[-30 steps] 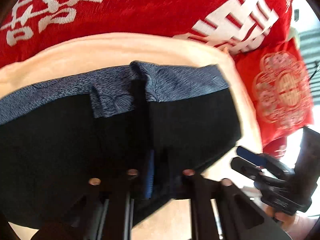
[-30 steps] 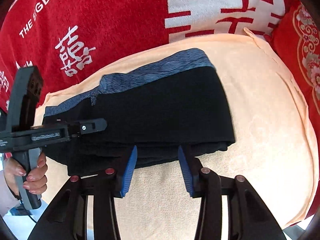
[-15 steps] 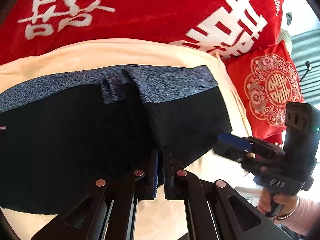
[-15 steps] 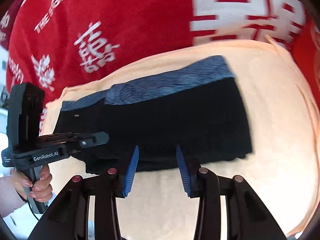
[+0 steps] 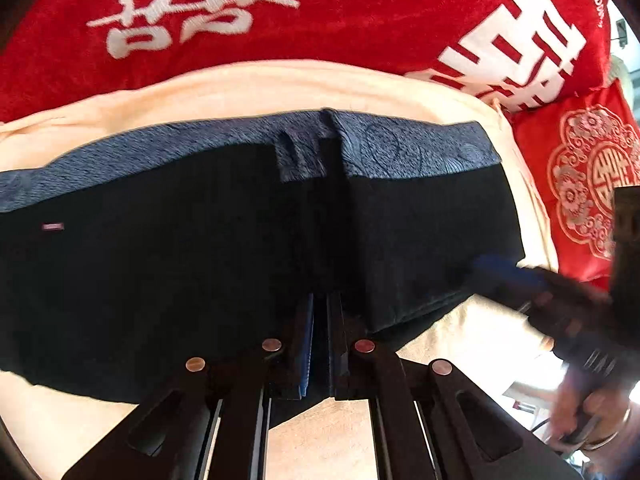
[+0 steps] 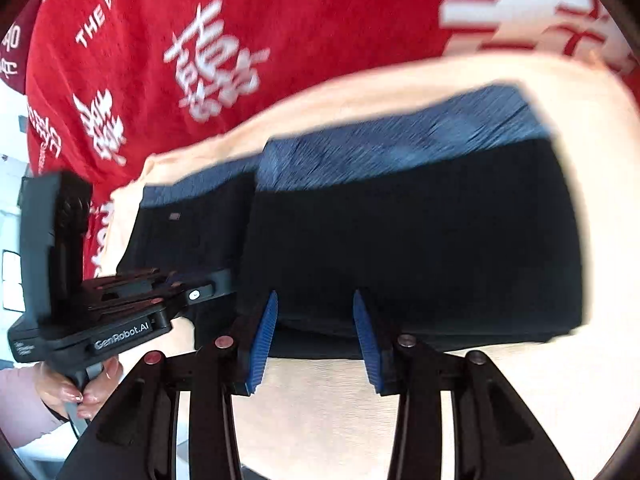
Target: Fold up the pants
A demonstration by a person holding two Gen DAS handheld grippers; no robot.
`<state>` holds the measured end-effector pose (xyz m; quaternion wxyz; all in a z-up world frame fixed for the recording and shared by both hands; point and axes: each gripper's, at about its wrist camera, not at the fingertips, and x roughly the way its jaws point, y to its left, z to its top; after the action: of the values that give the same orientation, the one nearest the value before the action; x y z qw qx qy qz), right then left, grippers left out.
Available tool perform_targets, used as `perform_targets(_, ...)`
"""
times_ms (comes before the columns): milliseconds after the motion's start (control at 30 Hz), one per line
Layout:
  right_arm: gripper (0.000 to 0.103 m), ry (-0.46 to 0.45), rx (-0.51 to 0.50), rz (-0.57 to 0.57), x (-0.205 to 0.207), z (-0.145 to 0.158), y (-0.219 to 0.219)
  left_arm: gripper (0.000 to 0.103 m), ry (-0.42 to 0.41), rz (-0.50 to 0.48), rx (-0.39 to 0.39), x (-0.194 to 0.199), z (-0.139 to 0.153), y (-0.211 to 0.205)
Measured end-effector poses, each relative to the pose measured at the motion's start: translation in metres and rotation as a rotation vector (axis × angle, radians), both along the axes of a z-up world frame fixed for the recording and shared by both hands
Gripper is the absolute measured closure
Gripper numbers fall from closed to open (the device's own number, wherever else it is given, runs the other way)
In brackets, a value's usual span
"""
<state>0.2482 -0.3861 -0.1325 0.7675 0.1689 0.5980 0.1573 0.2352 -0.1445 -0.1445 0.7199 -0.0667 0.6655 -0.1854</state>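
Black pants [image 5: 160, 260] with a blue-grey waistband [image 5: 400, 148] lie folded on a peach towel [image 5: 240, 92]. The right part is laid over the left, and its edge forms a ridge down the middle. At the near end of that ridge my left gripper [image 5: 320, 300] is shut, with dark cloth pinched between its fingers. The right wrist view shows this left gripper [image 6: 216, 288] at the pants' [image 6: 400, 240] top-layer edge. My right gripper [image 6: 315, 300] stands open over the near edge of the pants, its blue pads apart. The left wrist view shows the right gripper [image 5: 500, 276] by the pants' right near corner.
A red blanket [image 5: 320, 8] with white characters lies under and behind the towel [image 6: 400, 400]. A red patterned cushion [image 5: 580, 180] sits at the right. A person's hand [image 6: 68, 392] holds the left gripper's handle, and another hand [image 5: 580, 408] holds the right one.
The right gripper has come in over the pants' near edge, toward their right near corner. The left gripper stayed shut at the middle ridge, and the cloth there now lies flatter.
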Motion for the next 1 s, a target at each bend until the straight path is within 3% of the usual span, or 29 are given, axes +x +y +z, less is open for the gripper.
perform_targets(100,0.060,-0.015,-0.073,-0.067,0.015,0.006,-0.033,0.097,-0.039,0.000,0.038,0.005,0.010,-0.009)
perform_targets(233,0.060,0.024,-0.088,-0.149,0.030,-0.003,-0.063,0.097,-0.052,0.024,0.106,0.014,0.010,-0.031)
perform_targets(367,0.060,0.080,-0.134,-0.108,0.026,-0.022,-0.058,0.097,-0.029,0.052,0.180,0.018,-0.001,-0.046)
perform_targets(467,0.060,0.039,-0.193,-0.047,0.019,-0.022,-0.046,0.097,-0.051,0.055,0.223,0.016,-0.002,-0.053)
perform_targets(567,0.059,0.042,-0.163,-0.035,0.018,-0.020,-0.043,0.097,-0.052,0.068,0.235,0.016,0.000,-0.053)
perform_targets(600,0.059,0.042,-0.158,-0.033,0.016,-0.020,-0.044,0.088,-0.050,0.073,0.246,0.016,0.001,-0.053)
perform_targets(633,0.059,0.038,-0.155,-0.032,0.014,-0.018,-0.045,0.065,-0.054,0.082,0.252,0.016,0.002,-0.052)
perform_targets(700,0.059,0.037,-0.146,-0.034,0.010,-0.015,-0.047,0.035,-0.072,0.103,0.240,0.015,0.007,-0.053)
perform_targets(1000,0.059,0.031,-0.138,-0.052,-0.011,0.000,-0.058,0.032,-0.095,0.059,0.277,0.009,0.017,-0.079)
